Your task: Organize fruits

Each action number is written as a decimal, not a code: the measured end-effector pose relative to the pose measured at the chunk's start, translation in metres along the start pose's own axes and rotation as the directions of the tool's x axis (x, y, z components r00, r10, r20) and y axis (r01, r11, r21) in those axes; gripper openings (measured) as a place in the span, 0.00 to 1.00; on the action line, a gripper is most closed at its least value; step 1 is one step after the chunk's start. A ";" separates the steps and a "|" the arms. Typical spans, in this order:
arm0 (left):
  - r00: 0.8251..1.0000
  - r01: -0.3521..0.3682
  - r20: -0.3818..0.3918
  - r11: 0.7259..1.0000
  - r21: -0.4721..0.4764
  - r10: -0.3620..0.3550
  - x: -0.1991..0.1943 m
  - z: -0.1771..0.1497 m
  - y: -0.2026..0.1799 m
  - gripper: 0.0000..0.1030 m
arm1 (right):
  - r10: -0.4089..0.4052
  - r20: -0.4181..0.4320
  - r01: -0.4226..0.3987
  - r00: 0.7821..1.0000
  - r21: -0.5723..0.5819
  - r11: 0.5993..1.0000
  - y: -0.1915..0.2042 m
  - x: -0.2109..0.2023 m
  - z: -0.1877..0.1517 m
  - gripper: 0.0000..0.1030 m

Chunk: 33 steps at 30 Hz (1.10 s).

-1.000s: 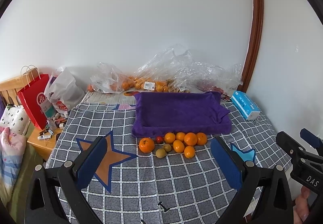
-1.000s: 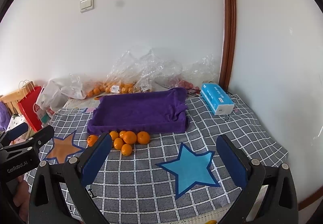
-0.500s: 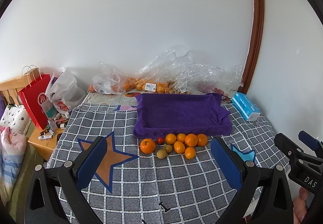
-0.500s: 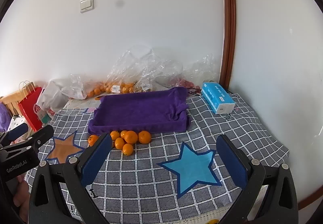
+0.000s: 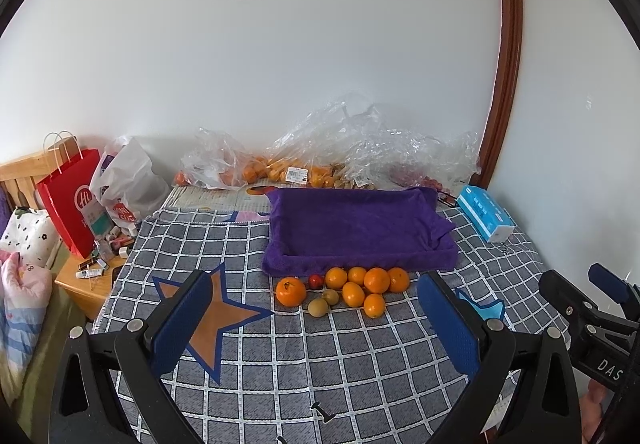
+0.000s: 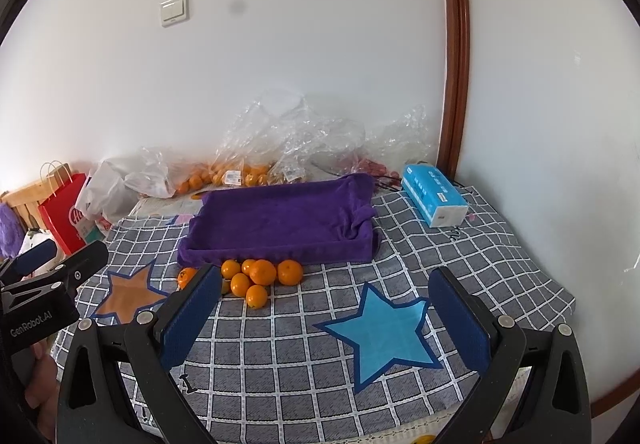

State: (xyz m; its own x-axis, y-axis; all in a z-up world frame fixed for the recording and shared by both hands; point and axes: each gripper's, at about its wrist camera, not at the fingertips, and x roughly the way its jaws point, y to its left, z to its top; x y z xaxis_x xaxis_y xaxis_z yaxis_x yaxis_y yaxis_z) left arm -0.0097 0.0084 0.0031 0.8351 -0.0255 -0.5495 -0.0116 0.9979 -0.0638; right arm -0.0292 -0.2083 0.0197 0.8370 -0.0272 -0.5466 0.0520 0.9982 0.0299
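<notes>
A purple cloth-lined tray sits on a grey checked cloth, also in the right wrist view. It holds nothing. Just in front of it lies a cluster of several oranges, with one larger orange, a small red fruit and two brownish-green fruits. My left gripper is open and empty, held above the cloth short of the fruit. My right gripper is open and empty, to the right of the fruit.
Clear plastic bags with more oranges lie against the back wall. A blue tissue box sits right of the tray. A red paper bag and a white bag stand at the left by a wooden nightstand.
Both grippers have drawn slightly nearer to the tray and fruit; the scene sits a little lower in the left view. Nothing was picked up.
</notes>
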 end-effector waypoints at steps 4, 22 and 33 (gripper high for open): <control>1.000 0.003 -0.002 1.000 -0.002 -0.003 0.000 0.001 0.000 1.00 | -0.006 -0.001 0.006 1.000 -0.002 1.000 0.001 0.000 0.000 0.99; 1.000 0.009 0.015 1.000 -0.006 -0.009 -0.003 0.001 0.001 1.00 | -0.002 -0.002 0.002 1.000 -0.011 1.000 0.003 0.000 0.000 0.99; 1.000 0.017 0.012 1.000 -0.017 -0.017 -0.004 -0.002 0.006 1.00 | -0.003 -0.008 0.003 1.000 -0.012 1.000 0.004 0.003 -0.002 0.99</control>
State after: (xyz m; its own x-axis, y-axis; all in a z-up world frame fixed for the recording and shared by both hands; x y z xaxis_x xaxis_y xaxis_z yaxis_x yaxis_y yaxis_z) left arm -0.0144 0.0145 0.0037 0.8419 -0.0414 -0.5380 -0.0066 0.9962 -0.0870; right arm -0.0277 -0.2043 0.0165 0.8323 -0.0296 -0.5535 0.0478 0.9987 0.0186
